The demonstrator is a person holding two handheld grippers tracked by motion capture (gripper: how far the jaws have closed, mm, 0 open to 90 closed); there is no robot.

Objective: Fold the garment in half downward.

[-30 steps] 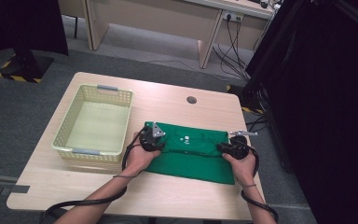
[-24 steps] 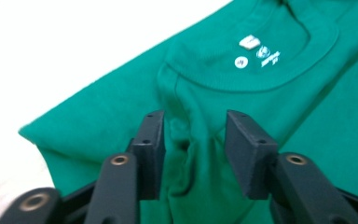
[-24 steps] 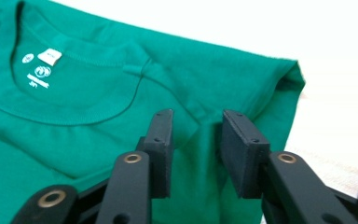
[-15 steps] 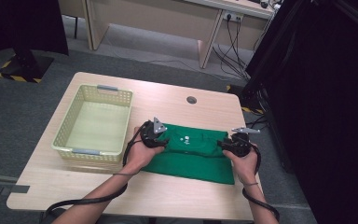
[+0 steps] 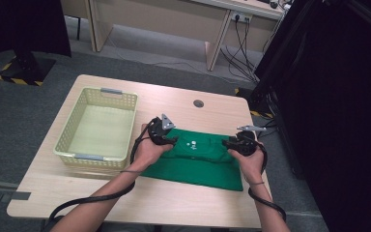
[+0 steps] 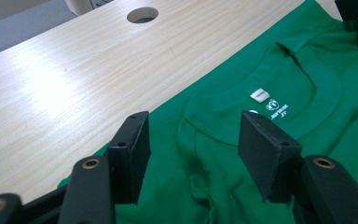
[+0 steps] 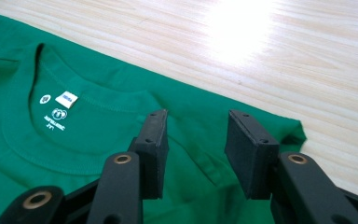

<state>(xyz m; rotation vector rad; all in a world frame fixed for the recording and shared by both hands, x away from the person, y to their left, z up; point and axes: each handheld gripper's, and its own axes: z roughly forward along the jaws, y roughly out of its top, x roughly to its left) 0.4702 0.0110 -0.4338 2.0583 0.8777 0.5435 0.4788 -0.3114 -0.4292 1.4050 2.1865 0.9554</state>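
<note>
1. A green T-shirt (image 5: 198, 157) lies folded flat on the near right part of the wooden table (image 5: 174, 96), its collar side toward the far edge. Inside the neckline sit a small white label (image 6: 258, 94) and some white print (too small to read).
2. In the left gripper view the left gripper (image 6: 193, 140) hangs just above the shirt's shoulder area beside the collar. Its jaws stand spread, having just been opening, with cloth showing under the gap but no fold caught between the pads (image 6: 133, 154).
3. In the right gripper view the right gripper (image 7: 196, 135) hovers over the other shoulder, close to the shirt's corner and the bare wood beyond it. Its jaws are likewise apart, and the pads (image 7: 251, 149) press on nothing. Green fabric lies below the gap.
4. From the high view the two grippers sit at opposite ends of the shirt's far edge, the left one (image 5: 162, 131) near the basket side, the right one (image 5: 241, 142) near the table's right edge (each with a grey plate on top and a black cable trailing back along the forearm).
5. A pale yellow plastic basket (image 5: 65, 145) stands on the left part of the table, just beside the shirt's left end.
6. A round cable hole (image 5: 198, 103) is cut into the tabletop beyond the shirt, well apart from it.
7. Grey carpet (image 5: 9, 121) surrounds the table, and another desk (image 5: 183, 19) stands behind.
</note>
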